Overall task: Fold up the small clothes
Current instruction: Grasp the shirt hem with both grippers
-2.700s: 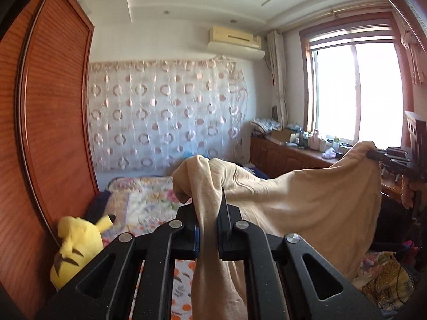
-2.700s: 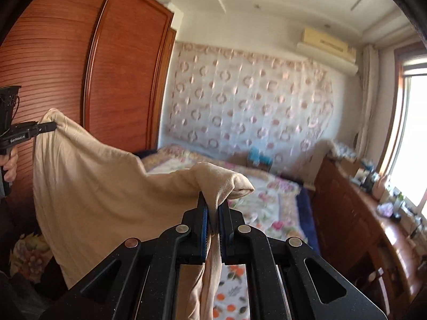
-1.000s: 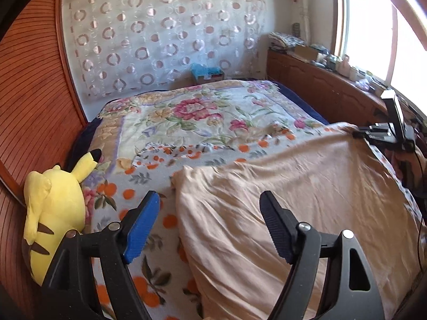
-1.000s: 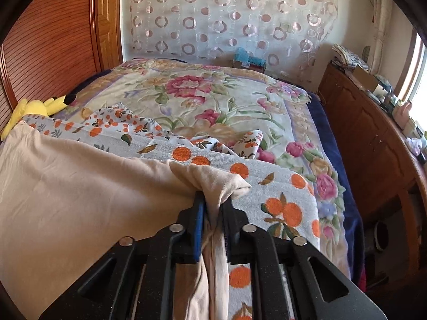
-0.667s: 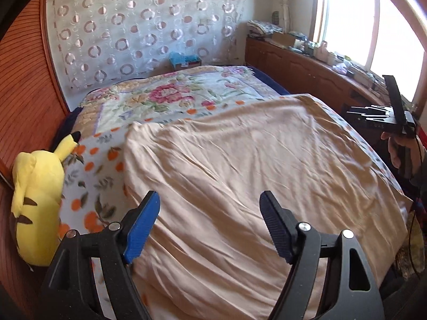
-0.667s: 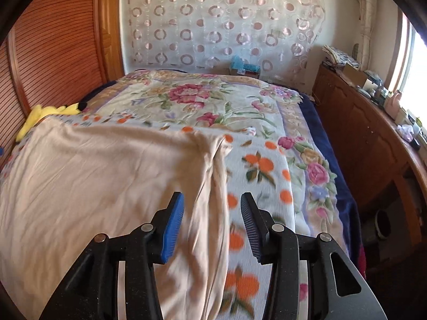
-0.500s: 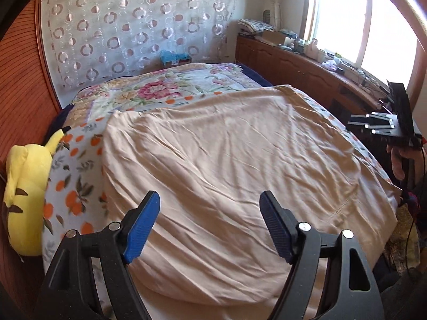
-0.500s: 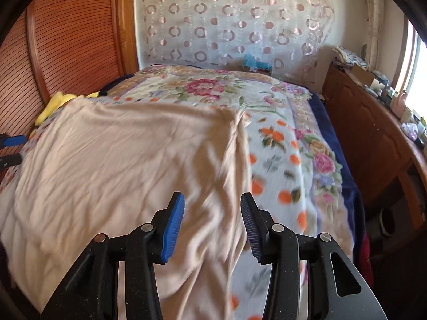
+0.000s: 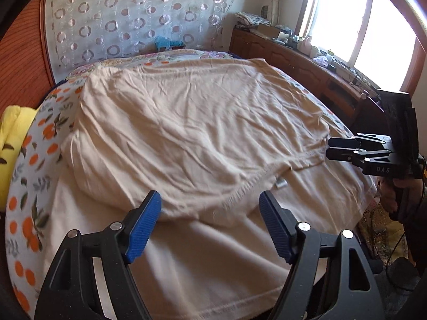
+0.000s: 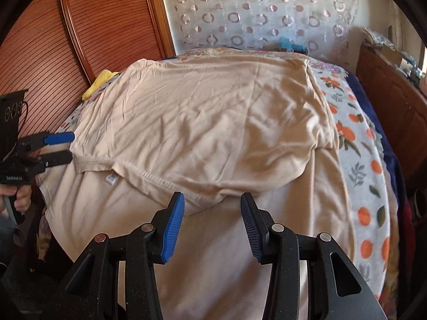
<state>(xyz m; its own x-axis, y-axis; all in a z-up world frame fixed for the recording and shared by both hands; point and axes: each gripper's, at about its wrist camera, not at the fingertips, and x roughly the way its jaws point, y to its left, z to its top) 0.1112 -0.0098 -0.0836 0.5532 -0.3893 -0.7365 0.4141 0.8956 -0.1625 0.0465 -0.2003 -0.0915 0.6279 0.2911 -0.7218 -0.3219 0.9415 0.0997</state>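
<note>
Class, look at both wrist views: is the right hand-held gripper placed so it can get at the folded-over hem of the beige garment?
Probably yes. The right hand-held gripper is open, its jaws empty, and the hem of the beige garment lies just ahead with nothing between. The left hand-held gripper is off at the far corner.

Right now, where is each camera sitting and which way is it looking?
Left wrist view: sits on the left gripper, looking down across the beige shirt towards the window; own open fingers show, plus the right gripper and a hand.
Right wrist view: sits on the right gripper, looking towards the wooden wardrobe; own open fingers show, plus the left gripper and a hand.
Both share the shirt, the flowery bed cover and the yellow plush toy.
</note>
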